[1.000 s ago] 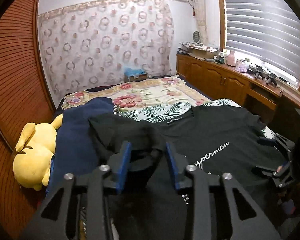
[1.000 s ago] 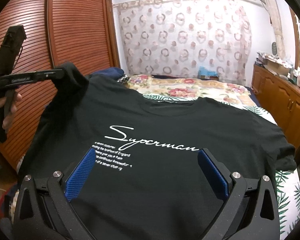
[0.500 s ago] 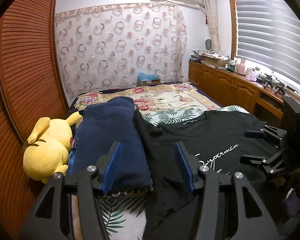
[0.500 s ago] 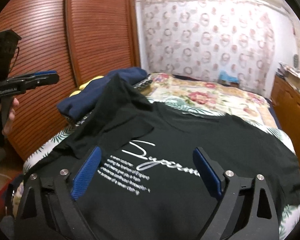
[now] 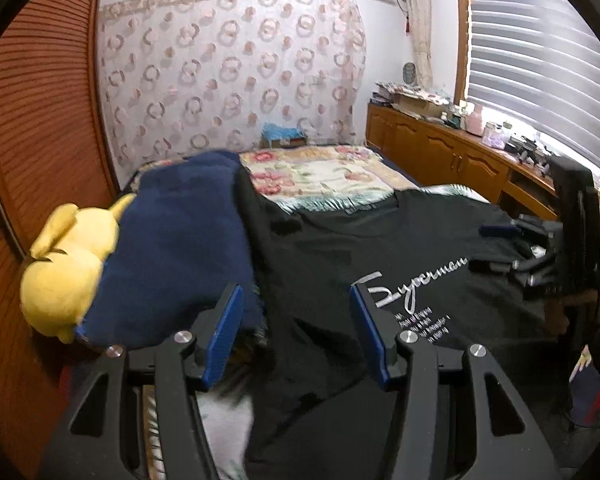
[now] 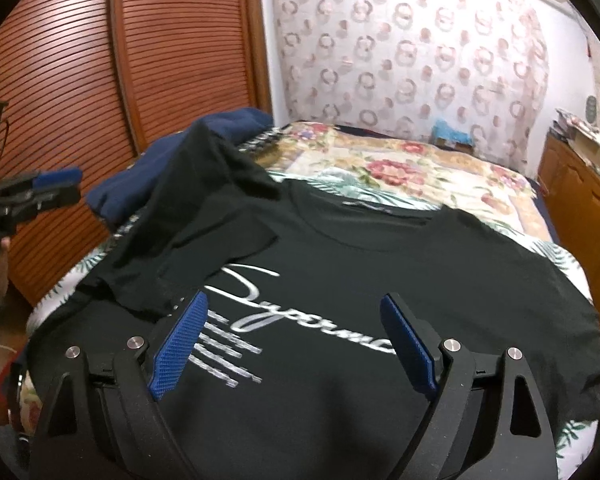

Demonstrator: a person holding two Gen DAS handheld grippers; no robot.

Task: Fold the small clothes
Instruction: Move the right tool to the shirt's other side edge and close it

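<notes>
Nearest us, the left gripper stood about half open with nothing between its blue pads; black cloth lay under and beyond it. A second ago those pads pinched the shirt's left sleeve; they had just been opening, and the sleeve was let go. We saw the gripper sink slightly toward the bed afterward.

The right gripper hung wide open over the white lettering, empty; its jaws had just been closing a little, though no cloth sat between them.

The black T-shirt lay chest-up across the bed, collar toward 12 o'clock. Its released sleeve now rested folded inward at 10 o'clock from the print, its outer edge still rumpled against the navy garment. Before, that sleeve was lifted clear of the bed.

We judged the first side fold laid down, loosely. The right sleeve at 3 o'clock looked unfolded; that side seemed next.

Beyond the navy garment, at 9 o'clock in the left view, sat a yellow plush toy.
</notes>
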